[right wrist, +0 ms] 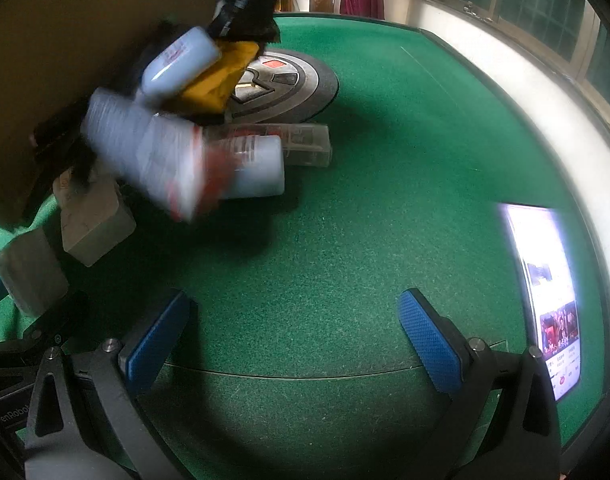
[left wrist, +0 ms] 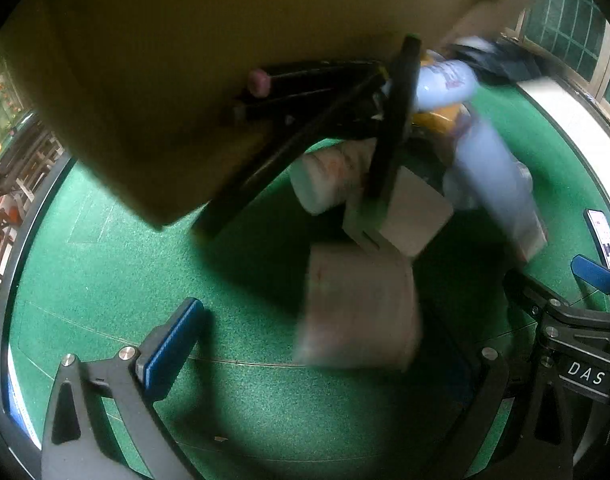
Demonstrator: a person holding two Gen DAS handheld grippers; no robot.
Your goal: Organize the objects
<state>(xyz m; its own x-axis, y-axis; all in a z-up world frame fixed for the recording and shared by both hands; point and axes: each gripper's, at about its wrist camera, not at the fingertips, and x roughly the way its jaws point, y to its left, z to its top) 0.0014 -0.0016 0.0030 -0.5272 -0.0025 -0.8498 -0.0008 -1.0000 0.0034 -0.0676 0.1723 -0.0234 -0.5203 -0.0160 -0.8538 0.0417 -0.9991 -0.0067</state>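
A tilted cardboard box (left wrist: pixel 153 80) hangs over the green worktop (right wrist: pixel 365 220), and blurred things spill out beneath it — pale bottles (right wrist: pixel 145 152), a yellow packet (right wrist: pixel 221 80), small beige boxes (left wrist: pixel 361 308), black sticks (left wrist: pixel 305 136). The right claw (right wrist: pixel 293 344) is spread wide and holds nothing. The left claw (left wrist: pixel 325 340) looks spread too, its right finger in shadow. A lit phone (right wrist: pixel 545 300) lies at the worktop's right edge.

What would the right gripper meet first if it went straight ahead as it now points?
Probably only green table at first; the right gripper is open, and further on lies a clear box, though depth is unclear.
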